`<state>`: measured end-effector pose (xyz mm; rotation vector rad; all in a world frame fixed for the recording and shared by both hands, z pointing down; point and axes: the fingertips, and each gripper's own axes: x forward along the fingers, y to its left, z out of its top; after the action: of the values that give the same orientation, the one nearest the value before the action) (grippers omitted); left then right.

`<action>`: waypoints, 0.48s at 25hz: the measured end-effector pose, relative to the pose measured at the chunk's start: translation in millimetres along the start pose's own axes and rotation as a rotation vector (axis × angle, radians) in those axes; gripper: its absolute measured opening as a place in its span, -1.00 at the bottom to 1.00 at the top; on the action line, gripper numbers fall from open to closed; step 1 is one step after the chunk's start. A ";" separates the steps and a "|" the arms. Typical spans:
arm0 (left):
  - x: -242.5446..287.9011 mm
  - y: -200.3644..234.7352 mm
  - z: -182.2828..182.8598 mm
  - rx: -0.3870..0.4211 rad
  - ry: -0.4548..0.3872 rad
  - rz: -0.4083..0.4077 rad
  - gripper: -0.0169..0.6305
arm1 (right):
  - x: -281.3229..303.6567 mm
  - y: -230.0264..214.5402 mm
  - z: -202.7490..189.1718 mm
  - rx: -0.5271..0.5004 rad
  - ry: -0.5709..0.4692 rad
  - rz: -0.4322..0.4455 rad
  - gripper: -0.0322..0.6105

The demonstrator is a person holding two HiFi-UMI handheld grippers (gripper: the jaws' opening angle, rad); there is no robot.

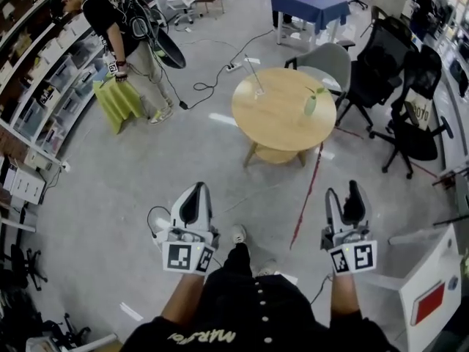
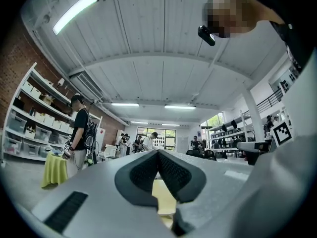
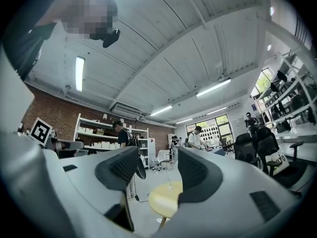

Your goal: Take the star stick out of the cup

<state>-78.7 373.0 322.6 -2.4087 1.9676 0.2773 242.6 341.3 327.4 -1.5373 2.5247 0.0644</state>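
On the far round table [image 1: 282, 127], a thin, likely light stick [image 1: 251, 70] is best pinched above its cup [image 1: 259, 92] by the wide, empty right gripper [image 3: 158, 165], the left gripper [image 2: 158, 157] closed.

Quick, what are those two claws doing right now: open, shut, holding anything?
Left claw: shut, holding nothing.
Right claw: open, with nothing between its jaws.
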 end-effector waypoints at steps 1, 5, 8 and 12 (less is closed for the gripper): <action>8.9 4.6 -0.8 -0.003 -0.006 -0.005 -0.94 | 8.4 -1.0 -2.4 -0.006 0.003 -0.001 -0.14; 47.3 26.3 -5.2 0.001 -0.015 -0.010 -0.94 | 47.4 -11.2 -9.7 -0.021 0.010 -0.015 -0.15; 76.2 51.3 -0.7 0.015 -0.014 0.001 -0.94 | 88.2 -13.6 -3.7 -0.032 0.008 -0.024 -0.15; 113.7 88.0 6.4 -0.011 -0.028 -0.017 -0.94 | 143.7 -6.5 9.6 -0.066 -0.029 -0.036 -0.16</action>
<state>-143.6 245.4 308.0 -2.4129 1.9384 0.3205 185.4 213.7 292.5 -1.5933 2.4955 0.1657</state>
